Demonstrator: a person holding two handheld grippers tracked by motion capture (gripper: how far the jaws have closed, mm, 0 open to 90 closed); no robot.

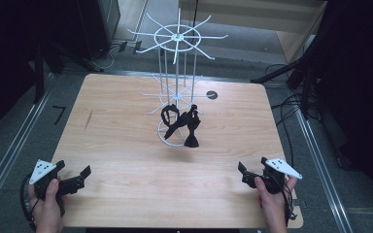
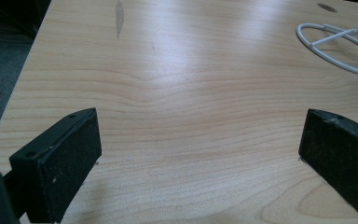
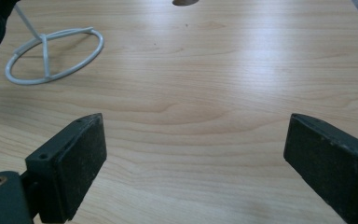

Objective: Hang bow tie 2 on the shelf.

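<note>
So nearest the camera, the left gripper sits at about 7 o'clock on the wooden table, jaws spread wide with nothing between them, just bare wood under it. The right gripper is over at 5 o'clock, same deal, jaws wide apart and holding nothing. Both are well apart from everything else. Further out, near the middle heading toward 12 o'clock, stands the white wire rack on its ring base, and some black fabric pieces hang off its lower arms, dangling just above that ring
</note>
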